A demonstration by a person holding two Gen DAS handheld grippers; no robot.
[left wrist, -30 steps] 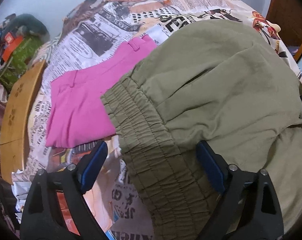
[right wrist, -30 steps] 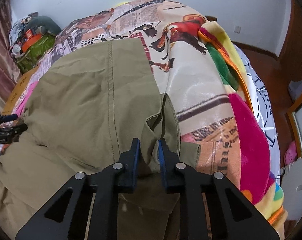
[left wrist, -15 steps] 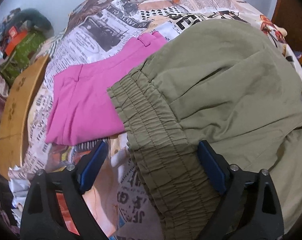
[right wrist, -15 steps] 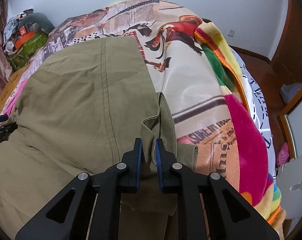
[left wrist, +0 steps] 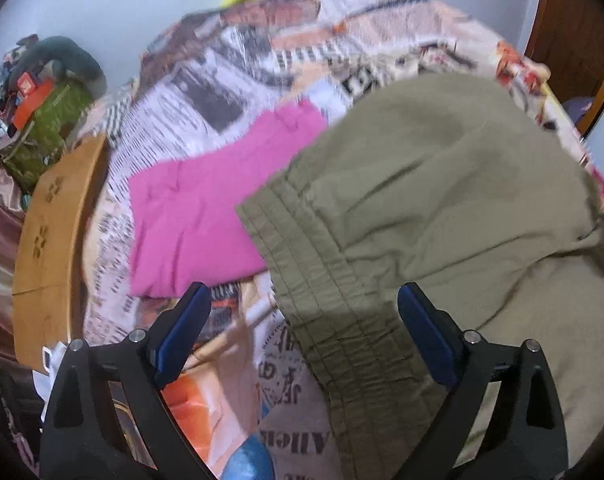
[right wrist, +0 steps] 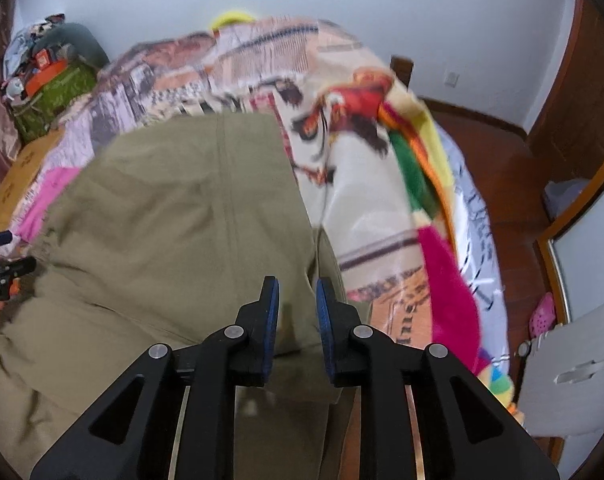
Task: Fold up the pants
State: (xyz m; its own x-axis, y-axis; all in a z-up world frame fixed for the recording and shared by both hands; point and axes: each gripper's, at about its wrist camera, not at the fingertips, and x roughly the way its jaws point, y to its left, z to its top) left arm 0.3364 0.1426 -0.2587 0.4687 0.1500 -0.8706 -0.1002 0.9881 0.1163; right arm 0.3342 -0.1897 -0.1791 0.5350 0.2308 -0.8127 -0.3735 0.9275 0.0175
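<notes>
Olive green pants (left wrist: 442, 216) lie folded on the bed, their elastic waistband (left wrist: 326, 304) running down between my left fingers. My left gripper (left wrist: 304, 332) is wide open above the waistband and holds nothing. In the right wrist view the pants (right wrist: 174, 216) fill the left half. My right gripper (right wrist: 297, 308) hovers over their right edge with the jaws a little apart and no cloth between them. Both views are blurred by motion.
Folded pink pants (left wrist: 206, 204) lie left of the olive pair on the newspaper-print bedspread (left wrist: 230, 92). A wooden board (left wrist: 50, 248) and a cluttered pile (left wrist: 42, 112) sit at the left. A striped blanket (right wrist: 434, 216) and the wooden floor (right wrist: 510, 184) lie right.
My right gripper has opened slightly and let go of the pants' edge, which now lies flat. Both grippers have lifted and pulled back a little.
</notes>
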